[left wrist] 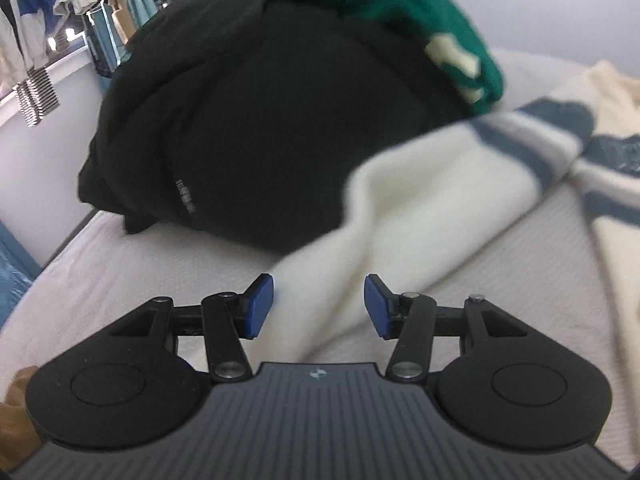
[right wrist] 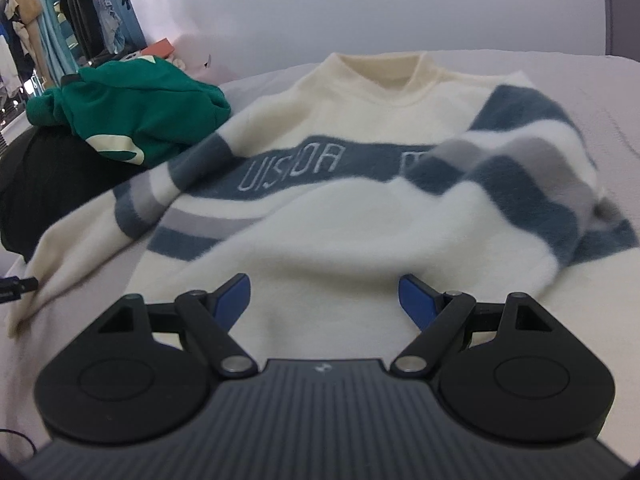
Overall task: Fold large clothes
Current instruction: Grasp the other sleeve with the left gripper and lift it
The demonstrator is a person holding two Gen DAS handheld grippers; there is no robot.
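Observation:
A cream sweater (right wrist: pixel 340 220) with blue and grey stripes lies front up on the bed, collar at the far end. Its right sleeve (right wrist: pixel 520 168) is folded across the chest. The other sleeve (left wrist: pixel 420 208) stretches out toward the black pile. My left gripper (left wrist: pixel 319 306) hovers over that sleeve's cuff end. Its blue pads (left wrist: pixel 260 304) stand apart, with the cream cloth passing under the gap and neither pad pressing on it. My right gripper (right wrist: pixel 325 300) is wide open just above the sweater's near hem and holds nothing.
A heap of black clothing (left wrist: pixel 272 120) sits at the bed's left side with a green garment (right wrist: pixel 136 104) on top, touching the stretched sleeve. Hanging clothes (left wrist: pixel 40 20) fill the far left. Bare mattress (right wrist: pixel 560 320) lies right of the sweater.

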